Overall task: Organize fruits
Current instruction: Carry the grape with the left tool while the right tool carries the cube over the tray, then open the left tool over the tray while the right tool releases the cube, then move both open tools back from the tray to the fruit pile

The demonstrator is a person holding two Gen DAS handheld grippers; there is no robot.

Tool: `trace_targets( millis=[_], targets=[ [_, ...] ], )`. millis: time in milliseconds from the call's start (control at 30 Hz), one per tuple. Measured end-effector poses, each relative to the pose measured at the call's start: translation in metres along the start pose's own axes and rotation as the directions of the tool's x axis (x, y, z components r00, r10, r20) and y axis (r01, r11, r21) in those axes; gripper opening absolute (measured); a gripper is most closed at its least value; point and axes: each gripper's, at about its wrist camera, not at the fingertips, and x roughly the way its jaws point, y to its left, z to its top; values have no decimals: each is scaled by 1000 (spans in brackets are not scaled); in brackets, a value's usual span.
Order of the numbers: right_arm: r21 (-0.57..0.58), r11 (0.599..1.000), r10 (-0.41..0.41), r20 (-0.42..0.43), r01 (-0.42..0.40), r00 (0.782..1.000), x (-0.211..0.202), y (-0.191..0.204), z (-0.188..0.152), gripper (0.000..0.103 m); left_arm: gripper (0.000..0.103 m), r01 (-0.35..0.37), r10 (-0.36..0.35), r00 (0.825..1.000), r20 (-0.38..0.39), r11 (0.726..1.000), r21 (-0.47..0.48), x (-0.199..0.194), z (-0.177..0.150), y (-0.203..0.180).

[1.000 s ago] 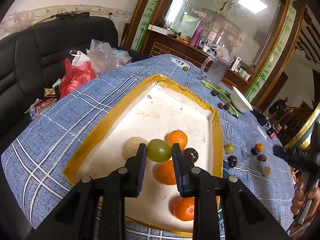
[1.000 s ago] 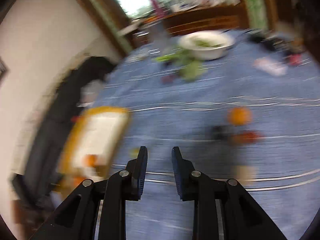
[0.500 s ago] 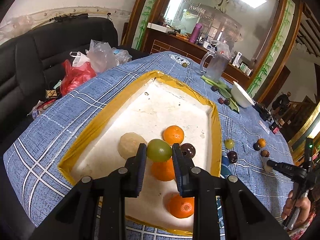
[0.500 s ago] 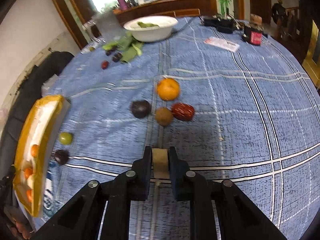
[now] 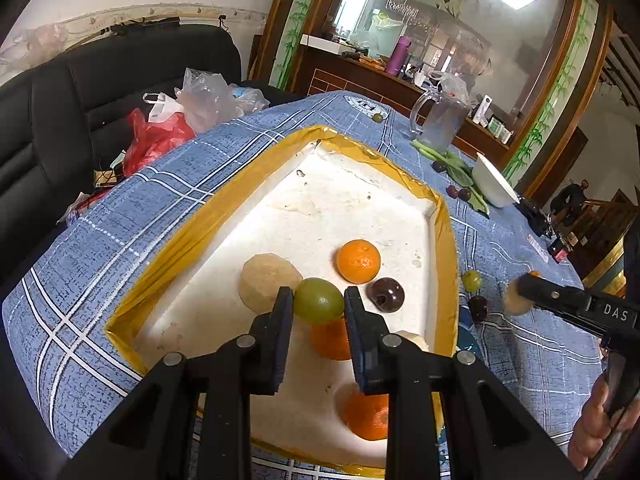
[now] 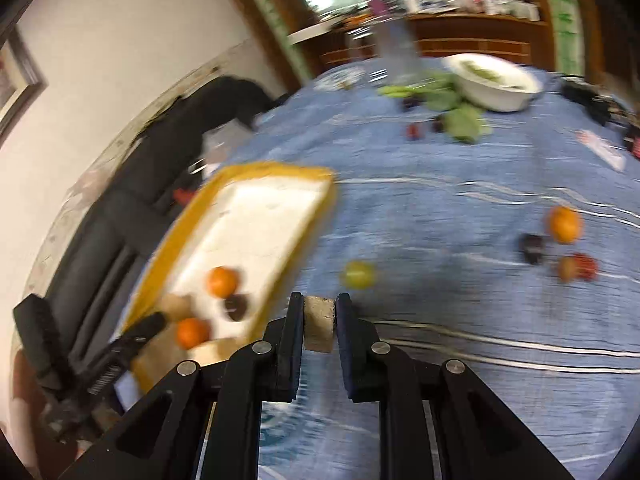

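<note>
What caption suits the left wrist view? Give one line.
Left gripper holds a green fruit above the yellow-rimmed tray of oranges.

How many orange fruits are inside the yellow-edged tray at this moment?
3: one orange mid-tray, another orange partly behind the left gripper, a third orange near the front rim. Others may be hidden.
</note>
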Motion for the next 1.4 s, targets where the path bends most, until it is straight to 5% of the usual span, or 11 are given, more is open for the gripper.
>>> trace_targets(
  millis=[400, 667, 900, 1067, 1400],
  targets=[
    [-84, 996, -25, -47, 21, 999, 64, 47, 4, 18, 26, 12, -12, 1000, -3, 1000, -19, 6, 0, 5],
    [-90, 996, -34, -31, 31, 999, 62, 45, 6, 20, 71, 39, -38, 998, 41, 999, -29, -6, 1, 6],
    [-71, 997, -18, 18, 19, 1000, 36, 41, 2, 24, 74, 106, -97, 993, 68, 982, -155, -22, 6, 34],
    [-61, 998, -24, 38, 26, 999, 16, 34, -9, 36, 80, 40, -25, 995, 95, 987, -153, -36, 8, 30],
    [-15, 995, -95, 125, 97, 988, -39, 12, -47, 52, 83, -123, 113, 982, 149, 990, 63, -60, -5, -32]
  ],
)
